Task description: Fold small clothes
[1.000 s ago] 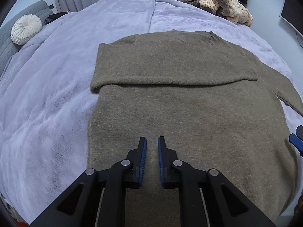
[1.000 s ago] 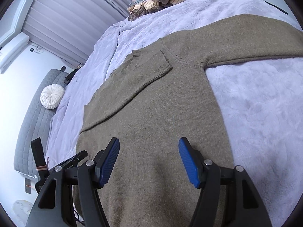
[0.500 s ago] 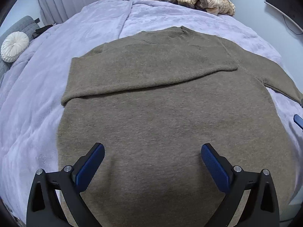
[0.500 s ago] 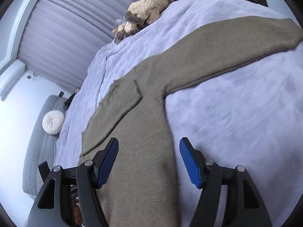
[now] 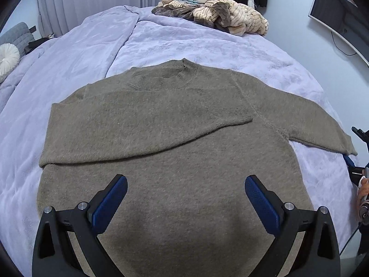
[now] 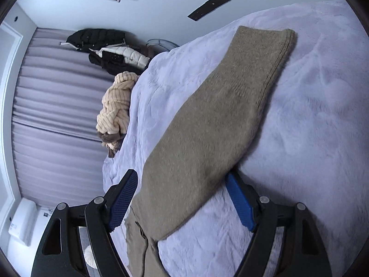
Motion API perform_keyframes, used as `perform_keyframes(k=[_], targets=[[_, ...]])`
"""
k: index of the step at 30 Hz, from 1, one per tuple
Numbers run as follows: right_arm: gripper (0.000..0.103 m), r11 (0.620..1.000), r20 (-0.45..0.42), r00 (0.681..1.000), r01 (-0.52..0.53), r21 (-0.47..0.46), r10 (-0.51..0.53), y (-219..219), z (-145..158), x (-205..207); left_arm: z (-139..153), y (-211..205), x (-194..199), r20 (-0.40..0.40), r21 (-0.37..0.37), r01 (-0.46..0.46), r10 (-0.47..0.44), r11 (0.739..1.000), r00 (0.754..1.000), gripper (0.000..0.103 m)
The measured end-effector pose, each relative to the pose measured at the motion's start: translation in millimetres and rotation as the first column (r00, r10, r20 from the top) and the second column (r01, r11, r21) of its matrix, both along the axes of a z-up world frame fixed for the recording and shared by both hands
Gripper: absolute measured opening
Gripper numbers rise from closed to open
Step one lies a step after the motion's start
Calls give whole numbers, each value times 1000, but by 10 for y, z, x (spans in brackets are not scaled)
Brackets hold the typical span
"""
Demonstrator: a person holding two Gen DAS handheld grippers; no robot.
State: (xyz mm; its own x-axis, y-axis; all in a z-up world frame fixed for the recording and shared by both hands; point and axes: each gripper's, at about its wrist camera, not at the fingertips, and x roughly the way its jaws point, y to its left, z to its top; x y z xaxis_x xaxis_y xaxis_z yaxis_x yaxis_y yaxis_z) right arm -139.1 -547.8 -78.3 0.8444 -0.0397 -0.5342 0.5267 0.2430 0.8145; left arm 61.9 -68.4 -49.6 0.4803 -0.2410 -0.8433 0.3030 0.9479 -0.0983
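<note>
An olive-brown sweater (image 5: 175,161) lies flat on a lavender blanket (image 5: 69,69), neck away from me. One sleeve (image 5: 150,124) is folded across the chest; the other sleeve (image 5: 311,120) stretches out to the right. My left gripper (image 5: 185,198) hovers wide open over the sweater's lower body, holding nothing. My right gripper (image 6: 182,203) is at the outstretched sleeve (image 6: 219,115), its jaws opening. The sleeve runs between them toward its cuff (image 6: 276,39), and the pads do not press on it. A part of the right gripper (image 5: 348,161) shows at the left view's right edge.
A heap of cream and brown clothes (image 5: 230,16) sits at the bed's far end. Dark and white jackets (image 6: 103,46) hang by the curtains. A screen (image 5: 332,11) is on the right wall, and a round white cushion (image 5: 8,57) lies far left.
My left gripper went from nearly shut to wide open and drew back over the sweater. My right gripper swung from the sweater's body out to the stretched sleeve, rolled over, and widened.
</note>
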Motion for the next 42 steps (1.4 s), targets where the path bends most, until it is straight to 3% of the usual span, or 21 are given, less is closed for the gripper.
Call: perform_keyframes(k=[2,4,6,7,9,11,14,18,21,24,25,27,29,31,32,33,36,38,41,42], targets=[[77,1000,28,999,23,17,-23,-53,-18,22,11,-63,46,-3,-2,0,0,1000,1000,102],[59,999,70,997,34,38,-37,-88,-37,43,-4,-126,82,-2,26,4,-4,1000,1000,102],[20,996,105,994,34,78,-42,-104,-85,65,-19,-173,113,15,59,11,-12,998,1000,102],[15,995,126,991,29,98,-41,-128,-119,68,-22,-179,120,23,60,16,-18,998,1000,102],[12,994,167,986,1,111,-19,-128,-131,122,-30,-153,155,13,23,20,-21,1000,1000,102],[12,997,185,982,-43,65,30,-64,-41,224,-57,-93,205,-11,-17,9,-9,1000,1000,102],[12,989,249,958,-146,-4,142,93,158,417,-115,-1,281,-39,-16,-5,4,1000,999,102],[12,929,231,904,-325,-180,361,525,604,878,-117,169,363,-23,23,-45,46,999,999,102],[12,823,149,832,-473,-315,535,1078,877,1366,-116,365,445,-24,19,-91,91,996,996,102],[15,664,-4,730,-624,-413,684,1826,929,1856,-74,608,478,5,-6,-134,134,991,991,102],[15,589,-74,678,-682,-434,731,2157,869,2037,-60,685,488,24,-3,-149,149,989,989,102],[15,466,-179,581,-770,-435,794,2713,655,2315,-53,821,516,47,5,-168,167,986,985,102],[15,380,-249,495,-837,-394,832,3136,357,2485,-71,973,572,45,11,-182,181,983,982,102],[17,327,-332,431,-887,-325,839,3454,19,2661,-95,1111,623,43,6,-200,199,980,979,102],[31,318,-372,413,-902,-292,831,3544,-124,2680,-110,1177,648,42,-3,-206,205,979,978,102],[50,322,-396,403,-911,-257,825,3579,-267,2652,-126,1221,672,38,-14,-204,204,979,978,102],[60,382,-327,436,-898,-219,838,3494,-341,2607,-201,1288,768,14,-50,-179,179,983,984,102],[61,461,-296,505,-863,-207,811,3338,-282,2517,-245,1289,832,2,-83,-159,160,984,987,102],[59,639,-244,662,-749,-178,708,2976,-241,2403,-268,1280,896,-13,-186,-117,117,976,993,102],[49,675,-230,693,-719,-163,683,2881,-246,2396,-275,1289,914,-20,-218,-112,111,970,994,102]])
